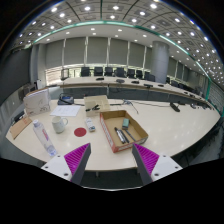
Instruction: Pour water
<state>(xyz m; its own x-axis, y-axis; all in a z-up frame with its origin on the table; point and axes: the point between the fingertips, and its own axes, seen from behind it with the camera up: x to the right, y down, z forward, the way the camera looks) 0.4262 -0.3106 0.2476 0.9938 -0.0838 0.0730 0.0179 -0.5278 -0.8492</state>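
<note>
No readable text, brand, number or sign anywhere — frame too coarse for lettering.

Checked, relative to open cardboard box (118, 130) on table (185, 125):
- box walls — plain, no print legible
- clear bottle (44, 137), well to one side of box — label, if any, unreadable
- white boxy item (37, 101) beyond bottle — faint marks on face, cannot be made out
- papers (86, 127) just beside box — no legible writing
</note>
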